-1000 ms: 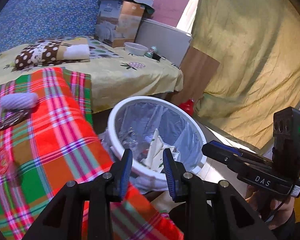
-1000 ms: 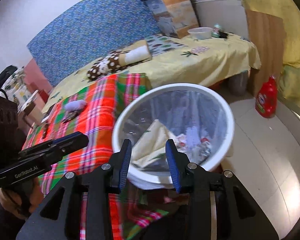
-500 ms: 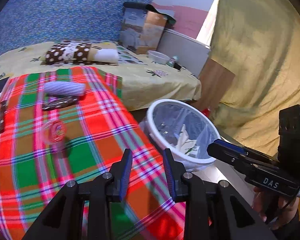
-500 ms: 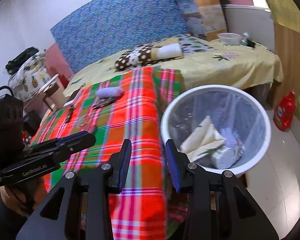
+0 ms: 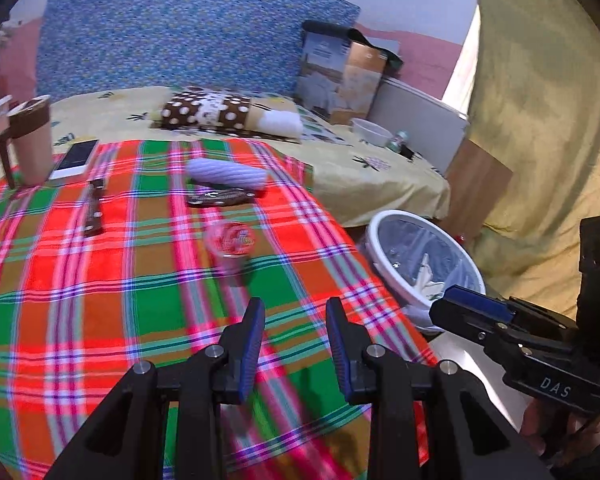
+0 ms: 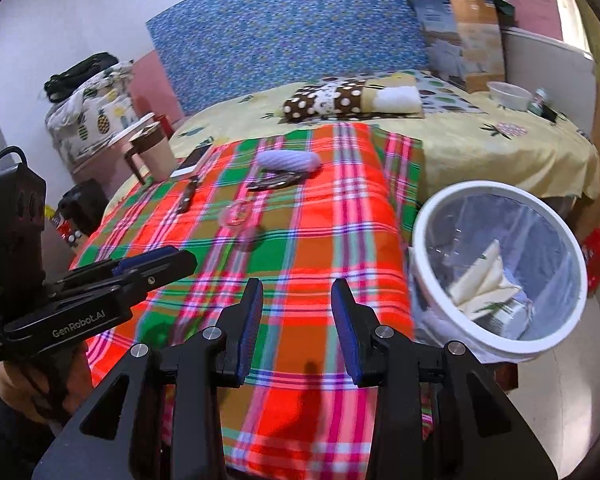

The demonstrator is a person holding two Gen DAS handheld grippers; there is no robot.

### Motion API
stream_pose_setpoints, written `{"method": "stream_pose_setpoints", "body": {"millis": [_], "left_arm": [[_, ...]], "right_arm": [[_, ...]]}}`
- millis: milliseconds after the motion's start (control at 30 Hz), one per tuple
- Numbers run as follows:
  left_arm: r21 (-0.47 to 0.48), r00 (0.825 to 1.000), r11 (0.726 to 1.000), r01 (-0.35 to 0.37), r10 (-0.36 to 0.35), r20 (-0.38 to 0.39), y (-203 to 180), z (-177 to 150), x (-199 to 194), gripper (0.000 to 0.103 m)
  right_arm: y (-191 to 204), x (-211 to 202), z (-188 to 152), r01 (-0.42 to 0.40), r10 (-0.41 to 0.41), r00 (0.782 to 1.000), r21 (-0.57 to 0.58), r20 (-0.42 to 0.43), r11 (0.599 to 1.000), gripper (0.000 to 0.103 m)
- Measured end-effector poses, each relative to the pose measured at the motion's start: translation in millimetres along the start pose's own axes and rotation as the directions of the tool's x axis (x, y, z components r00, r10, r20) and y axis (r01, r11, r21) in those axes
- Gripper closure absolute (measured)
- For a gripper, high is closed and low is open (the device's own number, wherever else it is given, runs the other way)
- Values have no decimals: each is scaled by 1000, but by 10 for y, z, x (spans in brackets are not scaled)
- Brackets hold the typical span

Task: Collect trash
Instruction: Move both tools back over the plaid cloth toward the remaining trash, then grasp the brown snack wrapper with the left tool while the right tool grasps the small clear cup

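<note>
A clear plastic cup [image 5: 231,249] with a red print lies on the plaid tablecloth [image 5: 100,300]; it also shows in the right wrist view [image 6: 236,216]. A dark wrapper [image 5: 219,197] and a lavender ribbed roll [image 5: 228,173] lie behind it. A white bin [image 5: 380,232] lined with a clear bag holds crumpled paper [image 6: 484,280] at the table's right edge; its rim [image 6: 420,240] shows in the right wrist view. My left gripper [image 5: 294,320] is open and empty above the cloth, short of the cup. My right gripper [image 6: 296,300] is open and empty above the cloth's near edge.
A brown-and-cream mug [image 5: 30,140], a phone [image 5: 78,156] and a dark bar-shaped item [image 5: 94,208] sit at the far left of the cloth. Behind is a bed with a yellow sheet [image 5: 380,176], a polka-dot pillow [image 5: 208,114], a carton box [image 5: 340,80] and a white bowl [image 5: 370,132]. A red bottle [image 6: 598,248] stands on the floor.
Both grippers swung left, away from over the bin to above the plaid table. The cup, wrapper and mug came into view. Both stayed open and empty.
</note>
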State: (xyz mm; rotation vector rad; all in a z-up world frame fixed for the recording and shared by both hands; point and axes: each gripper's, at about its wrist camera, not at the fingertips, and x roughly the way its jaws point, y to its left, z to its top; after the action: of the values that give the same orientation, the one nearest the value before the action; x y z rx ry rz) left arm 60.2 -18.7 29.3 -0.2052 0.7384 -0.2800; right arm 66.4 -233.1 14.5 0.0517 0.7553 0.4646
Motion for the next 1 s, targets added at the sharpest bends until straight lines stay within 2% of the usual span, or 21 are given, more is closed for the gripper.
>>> {"method": "stream_pose_setpoints", "body": {"millis": [100,467,700,1000], "left_arm": [[-6,999,999,-49,49,8,117,-13,-79,72],[-49,989,988,-144,146,21,546,20,-222,72],[-72,985,983,-168,171,33,776,109,-234,72],[-101,981,977,-188,193,36,1032,229,-188,72]], "right_arm": [[94,50,38,-22,22,1000,-6,-2,1000,49],[401,284,159,-50,47,998,-77,-31,996,49],[543,430,244,-73,71,997,-96,-34,993,49],[643,698,334,-67,61,996,-110,-63,992,49]]}}
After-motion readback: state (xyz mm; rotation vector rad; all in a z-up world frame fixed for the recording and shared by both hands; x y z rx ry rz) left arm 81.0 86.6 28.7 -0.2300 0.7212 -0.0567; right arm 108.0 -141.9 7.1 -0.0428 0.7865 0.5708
